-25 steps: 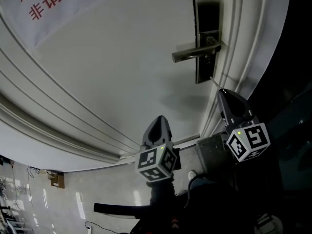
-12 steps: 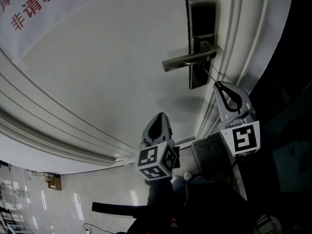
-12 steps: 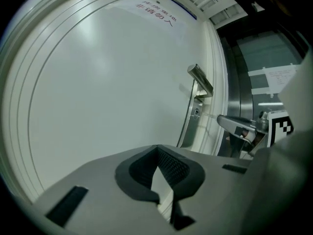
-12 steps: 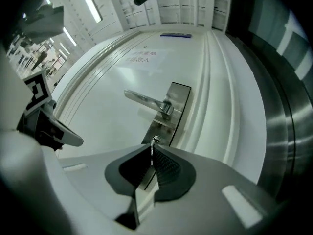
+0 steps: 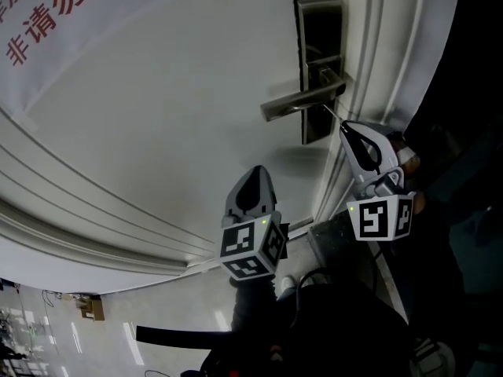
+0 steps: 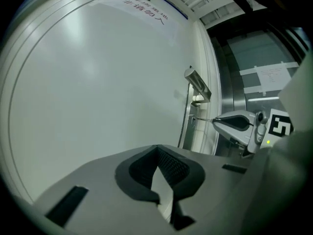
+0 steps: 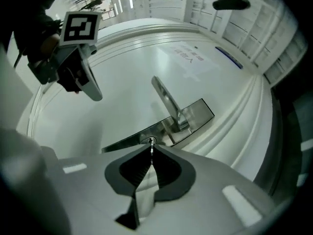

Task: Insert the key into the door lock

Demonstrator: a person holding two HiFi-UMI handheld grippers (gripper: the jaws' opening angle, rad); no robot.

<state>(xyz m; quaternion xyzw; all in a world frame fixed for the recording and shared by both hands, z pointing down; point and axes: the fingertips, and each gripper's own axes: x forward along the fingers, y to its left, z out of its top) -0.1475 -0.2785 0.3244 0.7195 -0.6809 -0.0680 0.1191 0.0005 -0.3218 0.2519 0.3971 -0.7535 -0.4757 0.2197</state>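
Key (image 7: 151, 150), a thin metal blade, sits pinched between the closed jaws of the right gripper (image 7: 150, 156) and points straight ahead. Its tip meets the round keyhole (image 7: 151, 141) in the lock plate (image 7: 198, 114); how deep it goes cannot be told. Just above the key, the lever handle (image 5: 301, 100) juts from the plate toward the left, close over the blade. The left gripper (image 5: 254, 181) hangs lower and to the left, well apart from the lock, its jaws together on nothing. Beyond lies the pale door (image 5: 157, 124), with its moulded frame (image 5: 377, 61) right of the plate. A white sign (image 5: 47, 30) with red characters is at the upper left.
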